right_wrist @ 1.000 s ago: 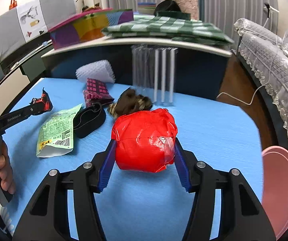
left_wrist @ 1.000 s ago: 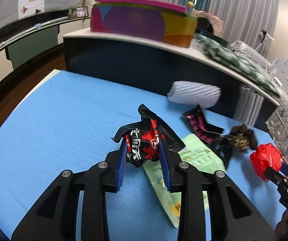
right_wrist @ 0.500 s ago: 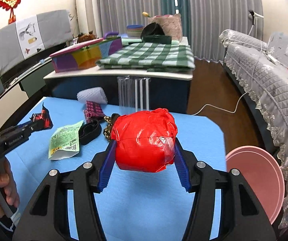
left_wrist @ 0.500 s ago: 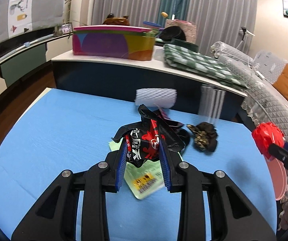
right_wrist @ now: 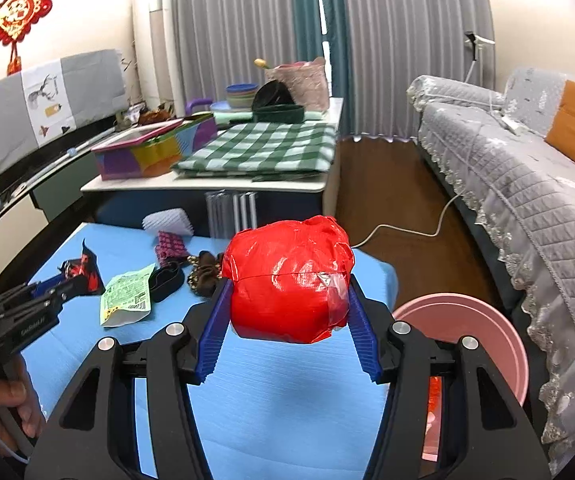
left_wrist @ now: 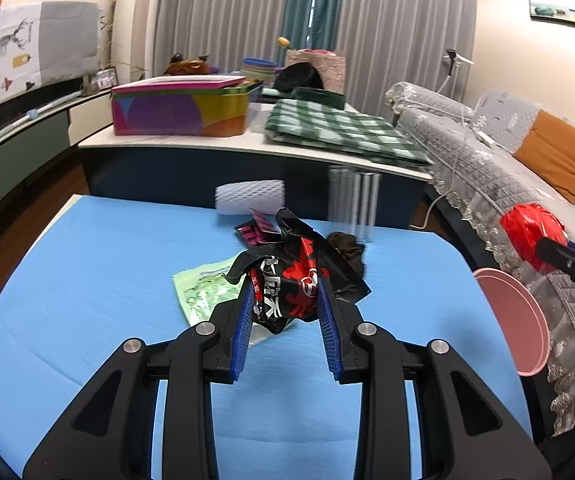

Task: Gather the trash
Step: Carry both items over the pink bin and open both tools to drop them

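Note:
My left gripper is shut on a crumpled black and red snack wrapper, held above the blue table. My right gripper is shut on a red plastic bundle, lifted over the table's right edge. The red bundle also shows at the right of the left wrist view. A pink bin stands on the floor just right of the table, below the right gripper. The wrapper in the left gripper shows at the left of the right wrist view.
On the table lie a green packet, a black band, a brown scrunchie, a pink patterned wrapper, a white foam net and a clear tube holder. A grey sofa stands to the right; a low counter stands behind.
Both grippers have risen and swung right with their loads. The table's litter has dropped away below, and the pink bin has come into view under the right gripper.

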Demonstrator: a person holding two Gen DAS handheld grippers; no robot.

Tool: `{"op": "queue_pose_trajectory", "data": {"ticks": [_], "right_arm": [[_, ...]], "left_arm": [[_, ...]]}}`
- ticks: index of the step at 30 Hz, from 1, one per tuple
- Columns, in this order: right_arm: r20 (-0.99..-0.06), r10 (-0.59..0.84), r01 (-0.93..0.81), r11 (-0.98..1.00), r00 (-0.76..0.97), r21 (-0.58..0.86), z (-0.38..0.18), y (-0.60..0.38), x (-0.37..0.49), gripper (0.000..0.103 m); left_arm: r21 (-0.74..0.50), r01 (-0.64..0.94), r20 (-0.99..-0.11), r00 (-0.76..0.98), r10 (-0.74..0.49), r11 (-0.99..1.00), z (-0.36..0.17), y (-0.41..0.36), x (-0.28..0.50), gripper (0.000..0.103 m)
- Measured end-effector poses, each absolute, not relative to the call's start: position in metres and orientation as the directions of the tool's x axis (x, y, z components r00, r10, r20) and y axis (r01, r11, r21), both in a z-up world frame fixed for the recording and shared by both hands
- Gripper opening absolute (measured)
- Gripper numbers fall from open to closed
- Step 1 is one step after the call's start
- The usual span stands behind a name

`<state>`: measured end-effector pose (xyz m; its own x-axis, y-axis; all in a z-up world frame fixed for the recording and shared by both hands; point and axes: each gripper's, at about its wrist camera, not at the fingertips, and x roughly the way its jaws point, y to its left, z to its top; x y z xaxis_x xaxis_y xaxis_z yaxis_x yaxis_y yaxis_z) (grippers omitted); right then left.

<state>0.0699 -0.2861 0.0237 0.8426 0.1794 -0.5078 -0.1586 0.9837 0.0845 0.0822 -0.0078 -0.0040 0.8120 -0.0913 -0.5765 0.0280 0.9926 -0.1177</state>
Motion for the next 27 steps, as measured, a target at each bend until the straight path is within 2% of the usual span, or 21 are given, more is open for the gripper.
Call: {"op": "queue_pose_trajectory", "data": {"ticks": [27], "right_arm": [[-0.443,0.065,-0.016,0.993,0.894,0.114,0.051,-0.368,0.028,0.055]], "left_arm": [[-0.103,0.166,-0.544,0.816,-0.195,0.981,0.017,-0.083,0.045,0.03]]}}
